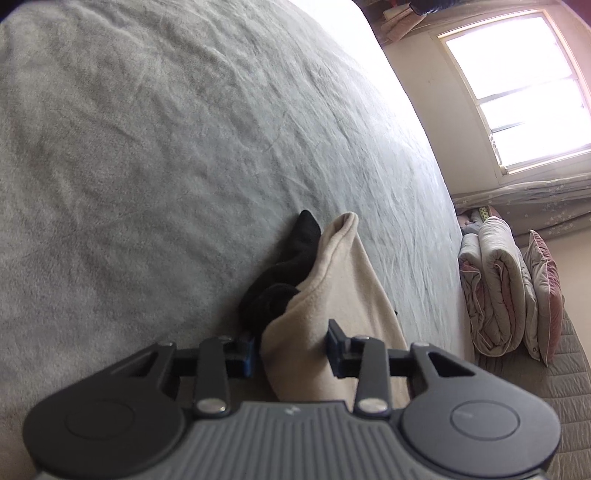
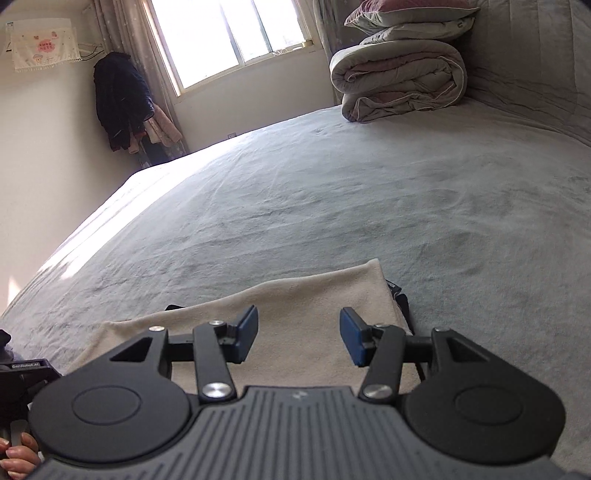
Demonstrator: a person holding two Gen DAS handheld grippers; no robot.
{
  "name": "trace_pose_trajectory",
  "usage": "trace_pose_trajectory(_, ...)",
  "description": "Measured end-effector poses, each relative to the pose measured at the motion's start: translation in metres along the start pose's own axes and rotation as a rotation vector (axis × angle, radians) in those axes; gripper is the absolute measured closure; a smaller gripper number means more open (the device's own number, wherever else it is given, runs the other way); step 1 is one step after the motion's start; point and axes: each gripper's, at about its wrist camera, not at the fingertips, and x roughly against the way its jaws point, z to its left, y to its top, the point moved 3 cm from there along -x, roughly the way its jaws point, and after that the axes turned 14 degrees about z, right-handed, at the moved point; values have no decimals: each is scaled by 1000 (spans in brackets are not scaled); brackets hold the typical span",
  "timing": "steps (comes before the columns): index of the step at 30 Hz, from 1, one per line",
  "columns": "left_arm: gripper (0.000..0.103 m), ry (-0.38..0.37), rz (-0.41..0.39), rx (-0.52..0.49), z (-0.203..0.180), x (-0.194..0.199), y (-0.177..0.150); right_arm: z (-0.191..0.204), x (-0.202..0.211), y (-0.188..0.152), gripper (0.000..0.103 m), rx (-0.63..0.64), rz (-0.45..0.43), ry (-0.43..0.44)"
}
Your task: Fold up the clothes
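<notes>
**K:** Left gripper (image 1: 291,349) nearest the lens. We've got beige cloth bunched between its blue pads (image 1: 334,345); left pad touches the fabric, and we can't tell whether the right one does. Can't call it clamped or loose.

**R:** Big stuff first on our side: grey bed cover (image 2: 332,192) fills most of both views. Folded duvet (image 2: 399,79) at its far end, a pillow (image 2: 410,14) stacked on that. Window (image 2: 229,37) behind, dark coat (image 2: 118,99) hanging in the corner.

**K:** And the beige garment (image 2: 310,295)?

**R:** Lying flat on the cover at the near edge, just ahead of our right gripper (image 2: 299,334). Black garment (image 1: 284,269) under it, sticking out past the beige edge in the left view.

**K:** Right gripper's jaws?

**R:** Apart, nothing between the pads, hanging above the beige cloth. We also see fingertips (image 2: 16,456) bottom-left, next to the other handle.
</notes>
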Motion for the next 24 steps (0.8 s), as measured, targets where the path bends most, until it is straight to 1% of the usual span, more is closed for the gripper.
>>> trace_pose_trajectory(3,73,46,-48,-58,-9,5,-6,15,-10,0,50,50,22,19)
trace_pose_trajectory(6,75,62,-114,-133,-23,13,-13,25,-20,0,52,81,52,44)
trace_pose_trajectory(11,76,47,-196,-242,-44,27,-23,39,-34,-5,56,115,112,86)
trace_pose_trajectory(14,76,38,-241,-322,-59,34,-30,42,-46,-10,57,112,177,119)
trace_pose_trajectory(17,76,32,-280,-412,-76,39,-37,39,-62,-16,58,94,242,126)
trace_pose_trajectory(18,76,28,-292,-438,-82,39,-40,39,-65,-17,58,94,252,125)
trace_pose_trajectory(21,76,10,-321,-512,-101,36,-50,44,-70,-21,57,146,264,117)
trace_pose_trajectory(24,77,-12,-337,-592,-115,37,-62,44,-73,-24,56,164,280,131)
